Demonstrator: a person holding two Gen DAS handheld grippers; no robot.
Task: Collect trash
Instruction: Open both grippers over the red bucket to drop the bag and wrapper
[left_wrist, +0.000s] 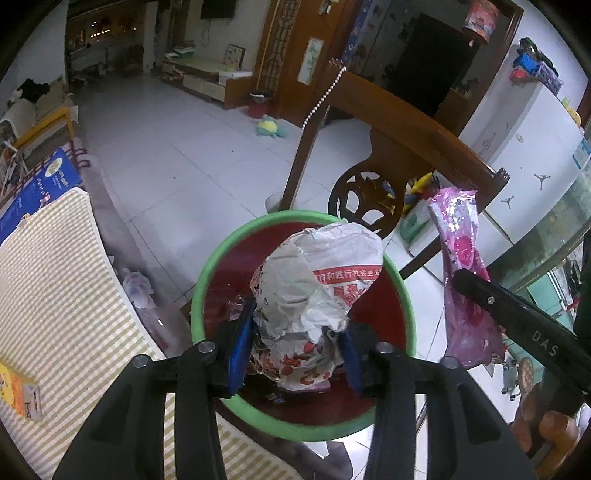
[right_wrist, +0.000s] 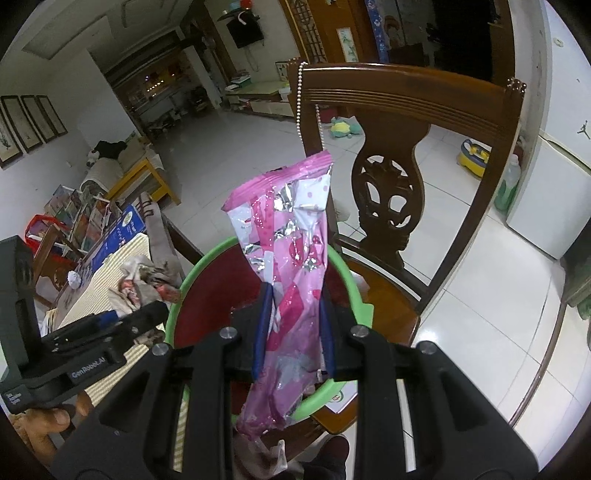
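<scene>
Two hand-held grippers above a green-rimmed bin with a dark red interior, which stands beside the striped counter and in front of a carved wooden chair. The left gripper carries a crumpled paper wad, white with red print; its blue-padded fingers stand at a moderate gap, and the wad still sits between them over the bin's mouth, though whether the pads press on it cannot be told. The right gripper is clamped narrowly on a pink foil wrapper, which stands tall above the fingers and hangs limp below them, its lower tail near the bin's near rim. The step in hand appears to be the release of both pieces into the bin. To do it well, the wad should be let go only while it hangs wholly inside the rim, with the fingers parted far enough that creased paper does not snag on a pad. The wrapper is long and light; bringing it over the middle of the opening and lowering it before release would keep its tail from catching the rim or drifting to the floor. More crumpled scraps lie on the counter for later.
</scene>
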